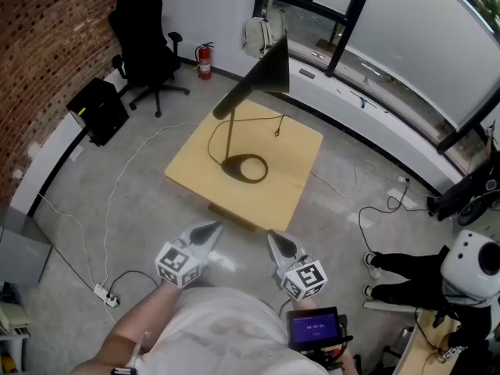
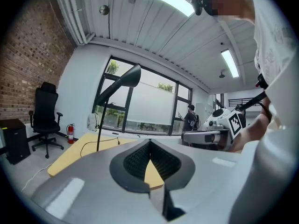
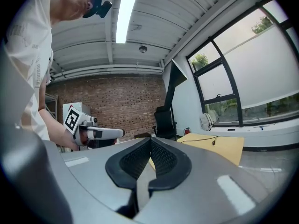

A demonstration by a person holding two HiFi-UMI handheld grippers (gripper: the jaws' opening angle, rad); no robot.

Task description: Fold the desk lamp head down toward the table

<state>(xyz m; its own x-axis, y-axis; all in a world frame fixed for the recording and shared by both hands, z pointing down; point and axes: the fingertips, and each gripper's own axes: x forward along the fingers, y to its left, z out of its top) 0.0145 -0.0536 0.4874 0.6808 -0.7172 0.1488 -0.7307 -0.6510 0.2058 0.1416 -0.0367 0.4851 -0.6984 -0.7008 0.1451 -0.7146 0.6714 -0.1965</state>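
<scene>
Both clenched empty, left tongs (image 1: 212, 229) and right tongs (image 1: 276, 239) hover well short of the desk lamp (image 1: 266, 73).

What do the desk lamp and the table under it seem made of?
Desk lamp: probably metal painted matte black, given its thin rigid stem and dull surface. Table: likely light wood or wood-look laminate; flat pale tan top, grain not discernible.

Desk lamp (image 1: 251, 87) on wooden table (image 1: 293, 158)
</scene>
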